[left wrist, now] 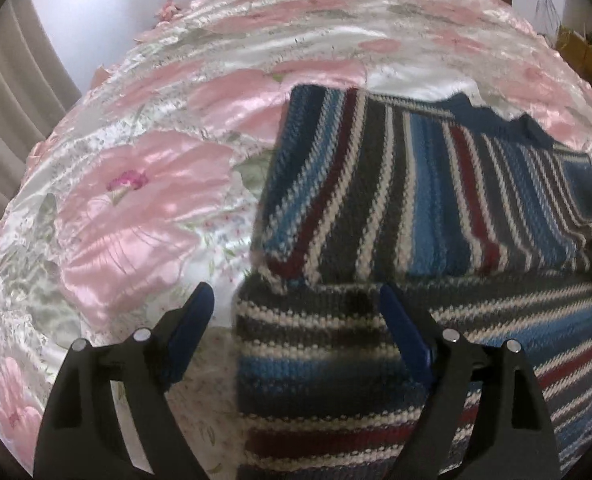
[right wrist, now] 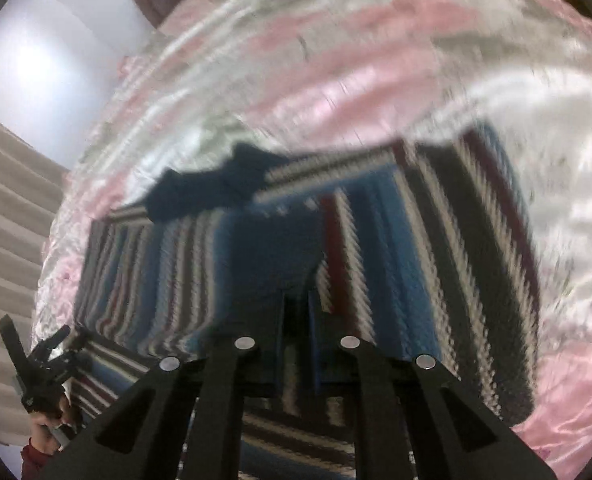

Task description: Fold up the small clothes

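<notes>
Our left gripper [left wrist: 296,312] hangs wide open, empty, over the striped sweater [left wrist: 416,200] on the bed [left wrist: 135,200], its near-left corner nearest, while our right gripper [right wrist: 298,320] pinches sweater fabric.

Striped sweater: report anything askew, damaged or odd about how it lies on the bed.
No damage shows. The striped sweater lies partly folded on the floral bedspread; its folded near part carries stripes crosswise to those on the body. The right wrist view is blurred.
</notes>
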The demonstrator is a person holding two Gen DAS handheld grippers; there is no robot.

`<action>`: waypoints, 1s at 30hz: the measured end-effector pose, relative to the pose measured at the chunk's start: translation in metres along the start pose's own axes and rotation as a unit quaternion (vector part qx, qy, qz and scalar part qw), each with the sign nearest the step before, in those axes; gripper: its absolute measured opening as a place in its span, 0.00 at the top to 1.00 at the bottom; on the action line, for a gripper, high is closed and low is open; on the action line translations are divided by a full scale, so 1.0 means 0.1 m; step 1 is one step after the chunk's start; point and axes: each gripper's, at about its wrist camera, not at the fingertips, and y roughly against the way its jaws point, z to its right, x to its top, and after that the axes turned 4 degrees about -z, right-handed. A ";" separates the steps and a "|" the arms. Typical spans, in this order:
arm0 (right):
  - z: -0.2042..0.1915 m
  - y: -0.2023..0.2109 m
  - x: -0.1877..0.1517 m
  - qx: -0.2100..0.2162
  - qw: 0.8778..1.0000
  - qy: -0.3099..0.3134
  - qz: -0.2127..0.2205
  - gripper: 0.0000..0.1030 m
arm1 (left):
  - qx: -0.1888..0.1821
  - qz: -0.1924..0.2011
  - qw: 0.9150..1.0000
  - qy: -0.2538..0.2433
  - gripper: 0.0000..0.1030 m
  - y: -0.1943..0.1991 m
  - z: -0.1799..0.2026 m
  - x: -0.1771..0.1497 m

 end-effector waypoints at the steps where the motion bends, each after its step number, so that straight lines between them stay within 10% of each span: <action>1: 0.04 -0.02 -0.02 -0.002 1.000 -0.003 -0.004 0.82 | 0.001 0.000 1.000 -0.001 0.18 0.01 0.01 -0.01; 9: 0.09 -0.14 -0.10 0.018 0.999 -0.015 -0.045 0.59 | -0.049 0.024 0.999 0.002 0.16 0.20 0.20 0.03; 14: -0.03 -0.16 -0.05 -0.010 0.999 0.013 -0.049 0.88 | -0.067 0.017 0.997 0.018 0.16 0.13 0.37 0.09; 19: 0.01 -0.06 -0.07 -0.049 0.998 0.031 -0.037 0.91 | -0.070 0.007 0.997 0.029 0.15 0.00 0.41 0.08; 22: 0.04 -0.15 -0.10 -0.055 0.997 0.034 -0.041 0.87 | -0.078 -0.024 0.996 0.043 0.15 -0.19 0.39 0.04; 25: 0.08 0.01 -0.17 -0.034 0.999 0.008 -0.031 0.60 | -0.087 -0.018 0.995 0.048 0.15 -0.12 0.35 0.02; 30: 0.10 0.09 -0.36 0.021 0.999 -0.019 -0.046 0.58 | -0.124 0.008 0.991 0.051 0.14 0.15 0.36 0.05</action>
